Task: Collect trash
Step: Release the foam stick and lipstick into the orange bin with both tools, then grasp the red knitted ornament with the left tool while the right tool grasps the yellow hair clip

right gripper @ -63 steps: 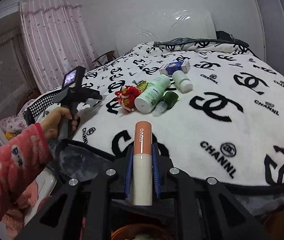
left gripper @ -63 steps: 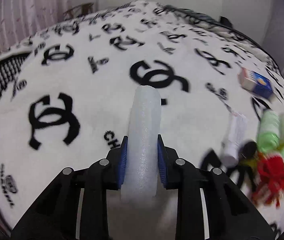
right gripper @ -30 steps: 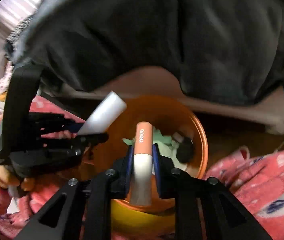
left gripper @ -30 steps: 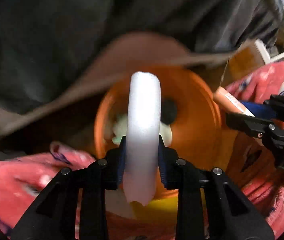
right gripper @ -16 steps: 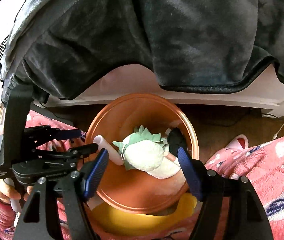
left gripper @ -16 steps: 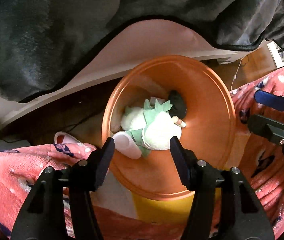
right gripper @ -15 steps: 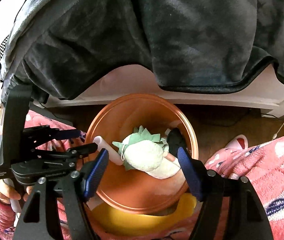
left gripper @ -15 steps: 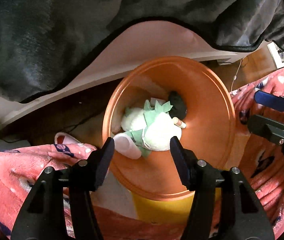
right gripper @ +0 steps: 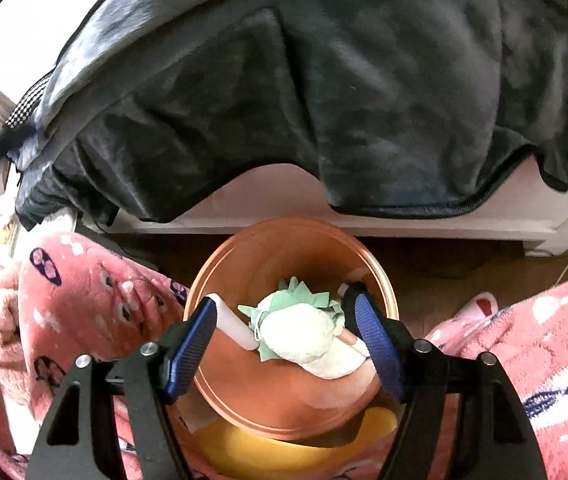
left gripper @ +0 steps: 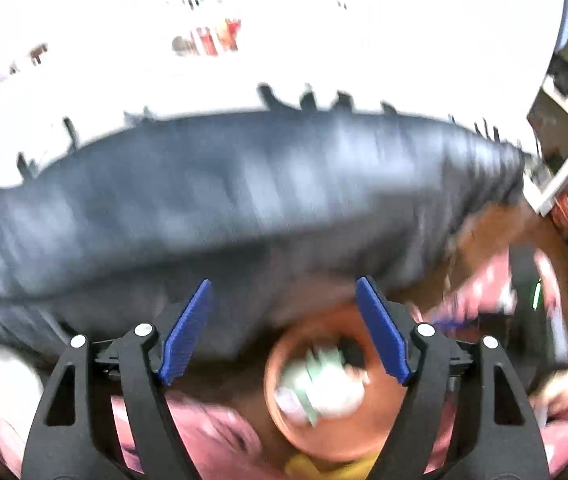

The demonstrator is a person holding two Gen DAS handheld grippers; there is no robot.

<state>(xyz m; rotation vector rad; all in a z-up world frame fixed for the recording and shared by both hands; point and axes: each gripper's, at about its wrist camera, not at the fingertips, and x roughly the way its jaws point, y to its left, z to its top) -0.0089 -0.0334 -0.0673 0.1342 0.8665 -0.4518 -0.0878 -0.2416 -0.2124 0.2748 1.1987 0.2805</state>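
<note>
An orange bin [right gripper: 279, 396] stands on the floor below the bed edge. It holds a white foam tube [right gripper: 233, 326], a white and green plush-like wad [right gripper: 298, 332], a black cap and a peach tube. My right gripper [right gripper: 286, 320] is open and empty, hovering over the bin. My left gripper [left gripper: 284, 300] is open and empty; its view is motion-blurred, with the bin [left gripper: 284, 432] low between its fingers. Blurred items [left gripper: 207, 40] lie far off on the white bed.
A dark grey blanket [right gripper: 324, 92] hangs over the bed's side above the bin, also in the left wrist view [left gripper: 223, 200]. The person's pink-clad legs [right gripper: 83, 304] flank the bin on both sides. A yellow object [right gripper: 284, 452] sits under the bin's near rim.
Both grippers opened and dropped the foam tube and the peach tube into the bin. The left gripper now swings up toward the bed; the right stays over the bin.
</note>
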